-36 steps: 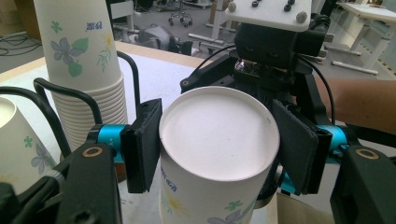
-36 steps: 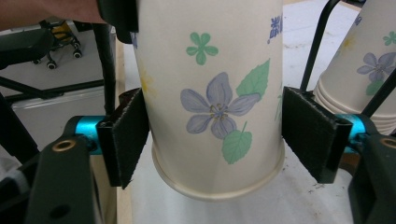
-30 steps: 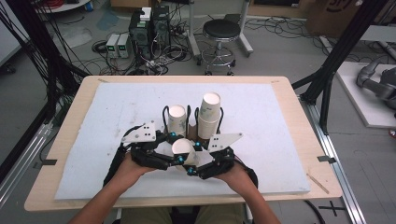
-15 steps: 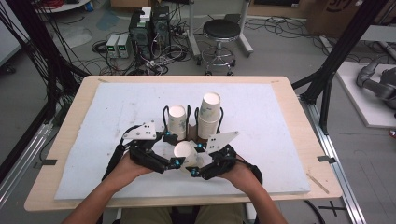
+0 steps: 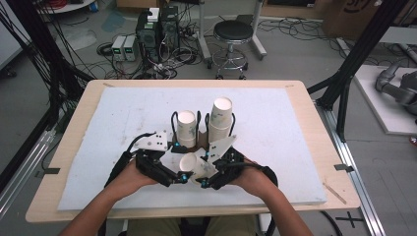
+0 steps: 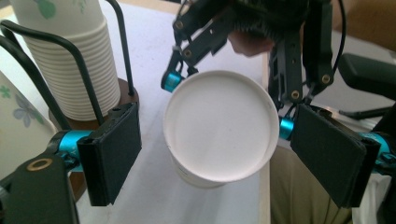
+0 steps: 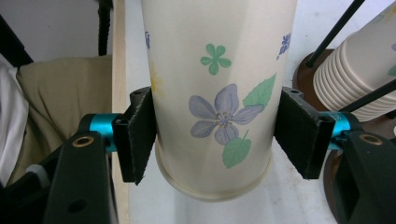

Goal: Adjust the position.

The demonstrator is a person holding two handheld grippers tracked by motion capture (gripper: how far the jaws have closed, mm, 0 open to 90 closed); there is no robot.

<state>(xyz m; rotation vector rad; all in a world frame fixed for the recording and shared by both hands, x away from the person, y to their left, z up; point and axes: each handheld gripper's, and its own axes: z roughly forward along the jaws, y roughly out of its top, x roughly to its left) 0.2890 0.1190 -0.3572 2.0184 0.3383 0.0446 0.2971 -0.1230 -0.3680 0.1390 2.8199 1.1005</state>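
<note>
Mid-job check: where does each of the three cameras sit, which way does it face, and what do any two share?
High view: above the person's side, looking forward and down at the table; both forearms and claws enter from below.
Left gripper view: rides the left claw, its open jaws facing the loose cup's white mouth, with the right claw beyond.
Right gripper view: rides the right claw, jaws clamping the flowered cup by its sides.
Shared: both gripper views show that cup and a cup stack.

I see one flowered paper cup (image 7: 215, 98) lifted off the white mat, tipped on its side with its white inside facing me, gripped across its wall. At twelve o'clock from it stand two cup stacks in wire holders: a short stack (image 5: 186, 127) and, at its three o'clock, a taller stack (image 5: 221, 117).
</note>
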